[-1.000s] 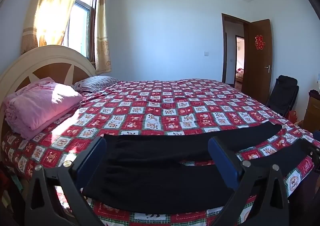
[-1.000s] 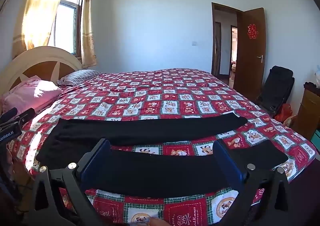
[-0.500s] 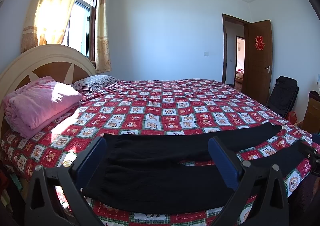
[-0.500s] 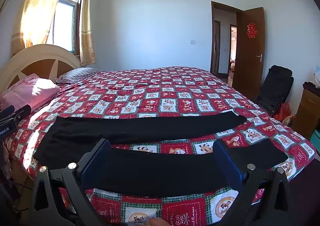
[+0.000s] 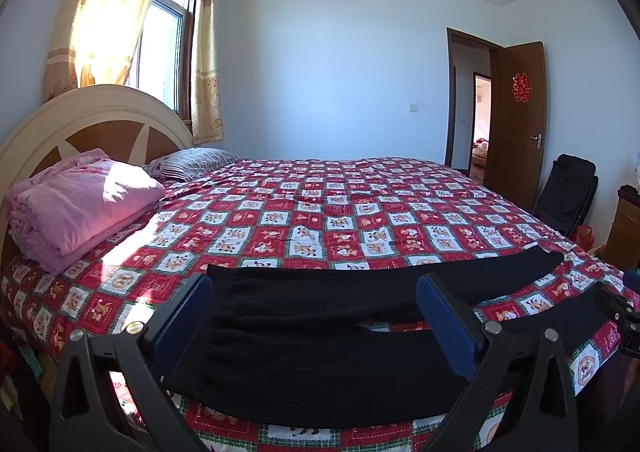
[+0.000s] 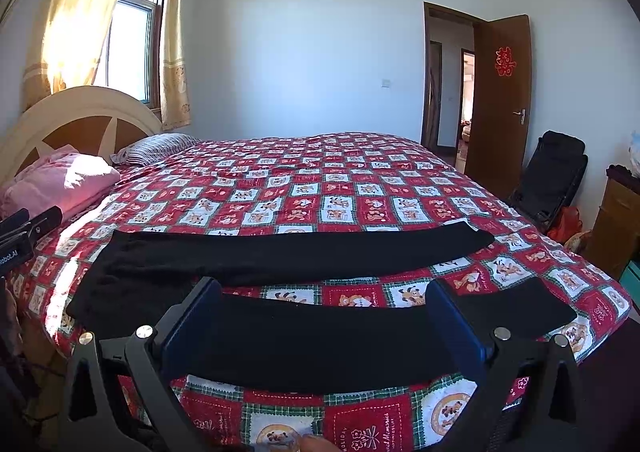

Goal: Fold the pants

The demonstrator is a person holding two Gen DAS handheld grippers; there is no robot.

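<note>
Black pants [image 5: 304,336] lie flat along the near edge of the bed, waist to the left, both legs stretched to the right with a gap between them. In the right wrist view the pants [image 6: 304,256] show both legs fully. My left gripper [image 5: 316,320] hangs open above the waist end, nothing between its blue pads. Over the near leg, my right gripper [image 6: 324,320] is open too and holds nothing. The left gripper's body [image 6: 20,236] shows at the right wrist view's left edge.
The bed has a red checked quilt [image 5: 320,211]. A folded pink blanket [image 5: 76,207] and a striped pillow [image 5: 192,167] lie by the headboard [image 5: 80,119]. A black chair [image 6: 556,175] and a wooden cabinet [image 6: 616,219] stand right of the bed, near an open door [image 6: 500,99].
Both grippers stay open above the pants. The right wrist view has drifted slightly, with the bed sitting a little lower in frame; the pants have not moved.
</note>
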